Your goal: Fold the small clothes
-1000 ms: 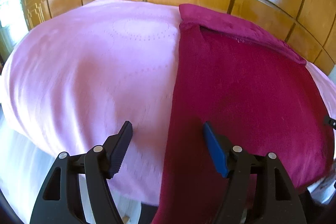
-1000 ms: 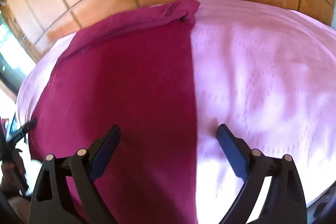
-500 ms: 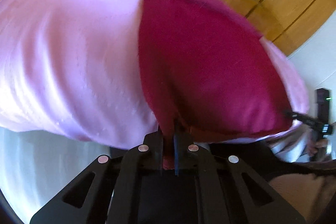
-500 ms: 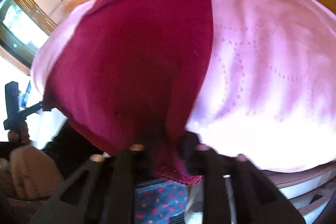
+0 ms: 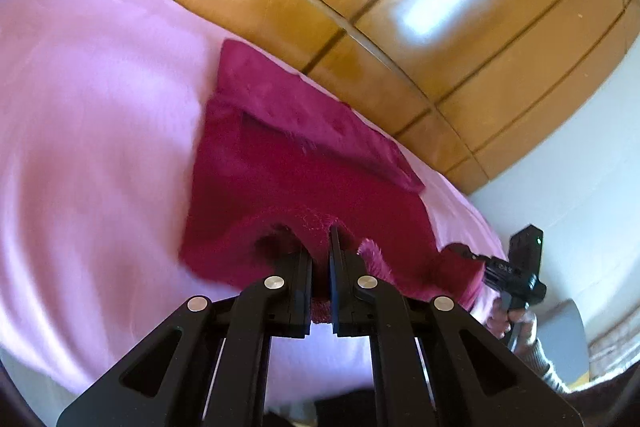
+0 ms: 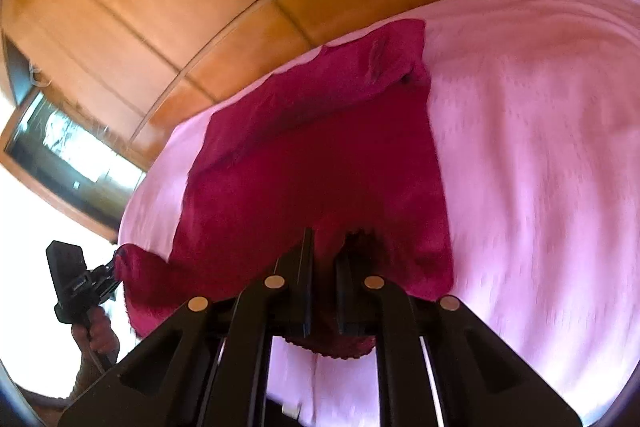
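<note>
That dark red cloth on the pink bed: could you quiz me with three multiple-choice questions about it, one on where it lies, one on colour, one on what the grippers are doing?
1. Where does the far end of the dark red cloth lie?
A. on the pink bedcover
B. on the floor
C. in a basket

2. What colour is the panelling behind the bed?
A. white
B. orange-brown wood
C. green

3. What state are the two grippers in?
A. both wide open above the cloth
B. one open, one shut
C. both shut on the cloth's near edge

Answers:
1 A: it rests flat on the pink bedcover.
2 B: the wooden panelling is glossy orange-brown.
3 C: the left gripper and right gripper each pinch red fabric between closed fingers.
</note>
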